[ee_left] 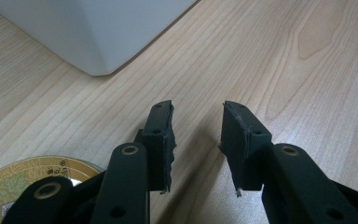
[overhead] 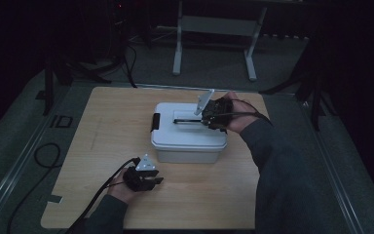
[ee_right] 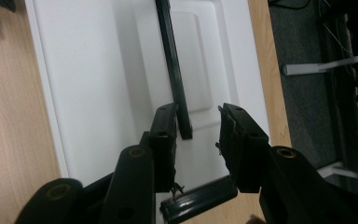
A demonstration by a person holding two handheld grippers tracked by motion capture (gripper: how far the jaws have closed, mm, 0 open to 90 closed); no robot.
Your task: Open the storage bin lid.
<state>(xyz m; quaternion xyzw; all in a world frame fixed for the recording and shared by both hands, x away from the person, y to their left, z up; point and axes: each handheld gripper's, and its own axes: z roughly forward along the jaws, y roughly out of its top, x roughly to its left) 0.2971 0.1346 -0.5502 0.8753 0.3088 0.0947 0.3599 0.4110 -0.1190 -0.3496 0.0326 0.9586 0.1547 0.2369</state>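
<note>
The box [overhead: 189, 134] sits mid-table [overhead: 102, 146], its far side hidden by the right hand-held gripper [ee_right: 198, 123], partly open and empty over the lid handle [ee_right: 172, 60]. The left hand-held gripper [ee_left: 196, 123] rests partly open and empty; a gold disc [ee_left: 23, 175] is cut off beside it.

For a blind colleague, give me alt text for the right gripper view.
The right gripper hangs open over a white lidded box, its jaws beside the end of the lid's dark handle. Wooden table shows alongside.
</note>
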